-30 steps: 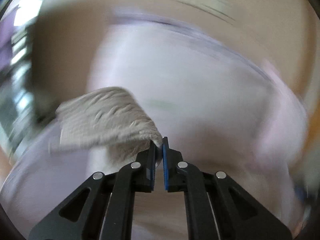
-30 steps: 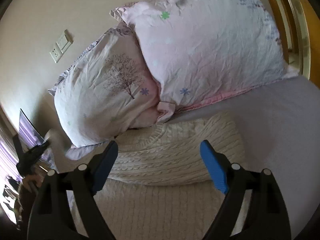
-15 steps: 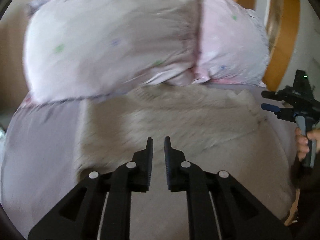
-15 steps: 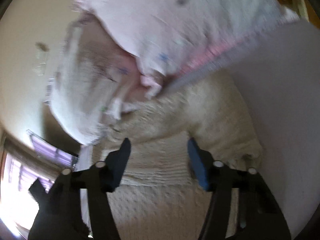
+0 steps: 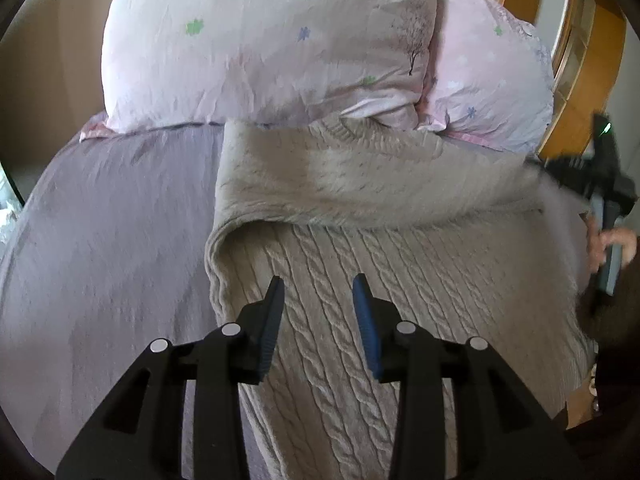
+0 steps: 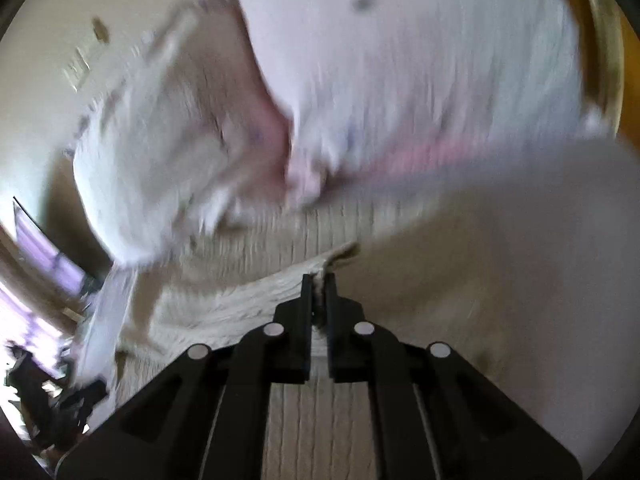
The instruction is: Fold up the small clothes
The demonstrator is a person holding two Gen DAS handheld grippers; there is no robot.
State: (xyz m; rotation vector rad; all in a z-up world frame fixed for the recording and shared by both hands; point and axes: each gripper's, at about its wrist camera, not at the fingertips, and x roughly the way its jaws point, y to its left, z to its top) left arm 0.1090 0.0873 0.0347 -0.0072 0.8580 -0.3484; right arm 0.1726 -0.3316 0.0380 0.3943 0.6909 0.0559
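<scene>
Both wrist views face the pillows [image 5: 272,44] — sharing the sweater [image 5: 400,280].

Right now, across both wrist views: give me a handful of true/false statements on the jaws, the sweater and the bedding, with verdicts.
1. The left gripper has its jaws apart and holds nothing. True.
2. The right gripper is open above the bed. False: its jaws are shut on a fold of the cream cable-knit sweater.
3. The sweater lies on the lilac-grey bedsheet. True.
4. The sweater's top part is folded down over its body. True.
5. The two pink floral pillows sit on top of the sweater's hem. False: they sit at its collar end.
</scene>
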